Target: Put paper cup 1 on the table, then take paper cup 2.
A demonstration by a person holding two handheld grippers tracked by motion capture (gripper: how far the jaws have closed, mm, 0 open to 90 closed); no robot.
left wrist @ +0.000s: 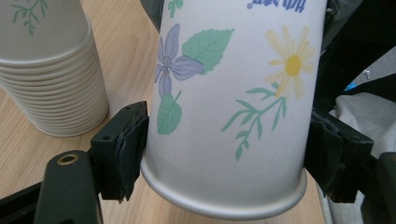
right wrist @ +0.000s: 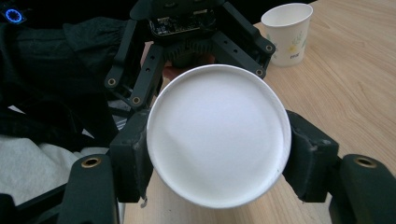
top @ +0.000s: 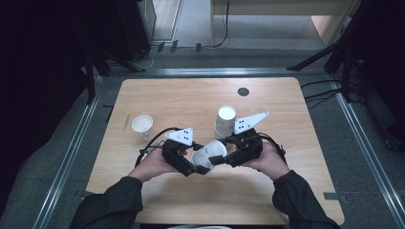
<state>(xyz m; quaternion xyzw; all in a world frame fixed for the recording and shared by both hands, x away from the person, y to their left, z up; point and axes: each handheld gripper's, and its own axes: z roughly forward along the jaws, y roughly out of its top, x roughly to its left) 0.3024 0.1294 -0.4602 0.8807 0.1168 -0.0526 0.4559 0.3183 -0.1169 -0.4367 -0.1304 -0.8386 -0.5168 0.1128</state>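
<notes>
**Paper cup held between both grippers above the near middle of the table**

Paper cup (top: 209, 154), white with printed flowers and leaves, lies tipped on its side just above the table (top: 286, 191), a little toward the near edge from the middle. The left gripper (top: 199, 167) clamps its jaws on the cup's side wall near the rolled rim, as the left gripper view shows (left wrist: 224, 116). The right gripper (top: 222, 158) closes its jaws on opposite sides of the cup's flat white end, which faces its camera (right wrist: 218, 135). Whether anything is inside this cup cannot be told.

Just beyond the grippers, toward the far edge, a stack of cups (top: 224, 121) stands on the wood, nested one over another with many rims showing at its foot (left wrist: 51, 79). Toward the left edge a single cup (top: 142, 126) stands upright, mouth up, its inside white and empty (right wrist: 287, 32).

A small dark round disc (top: 243, 91) sits near the far edge. The right half of the tabletop and the strip along the near edge are bare wood, as is the far-left corner.
</notes>
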